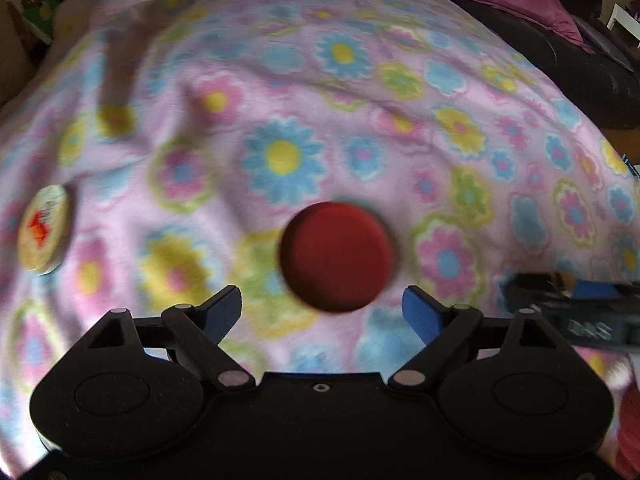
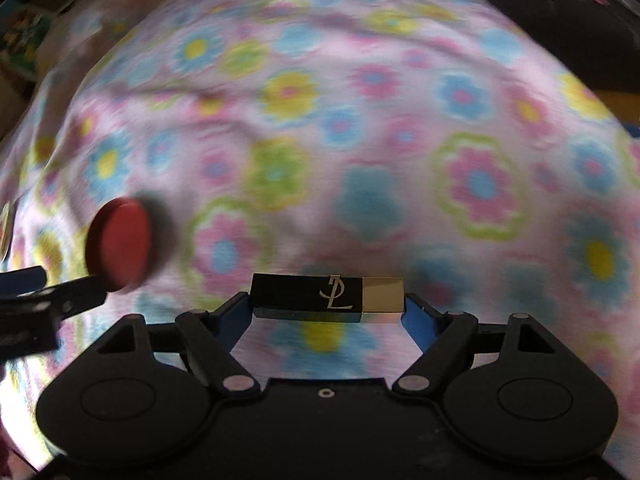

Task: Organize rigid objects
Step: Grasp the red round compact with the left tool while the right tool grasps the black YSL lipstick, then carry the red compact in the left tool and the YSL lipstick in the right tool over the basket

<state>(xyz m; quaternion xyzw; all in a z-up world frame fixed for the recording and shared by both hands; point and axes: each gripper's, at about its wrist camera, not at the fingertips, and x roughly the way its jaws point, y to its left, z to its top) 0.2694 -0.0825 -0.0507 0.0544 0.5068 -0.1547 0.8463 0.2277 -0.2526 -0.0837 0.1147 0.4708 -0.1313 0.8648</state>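
Observation:
A round red disc (image 1: 336, 258) lies on the flowered blanket (image 1: 280, 80) just ahead of my left gripper (image 1: 322, 310), which is open and empty above it. It also shows in the right wrist view (image 2: 120, 244), at the left. My right gripper (image 2: 326, 312) is shut on a black and gold lipstick case (image 2: 326, 298), held crosswise between the fingertips above the blanket (image 2: 360, 120). A round tin with a printed yellow and red lid (image 1: 44, 234) lies on the blanket at the far left.
The right gripper shows at the right edge of the left wrist view (image 1: 576, 312); the left gripper shows at the left edge of the right wrist view (image 2: 36, 300). A dark sofa (image 1: 560, 60) with magenta cushions (image 1: 532, 4) stands beyond the blanket.

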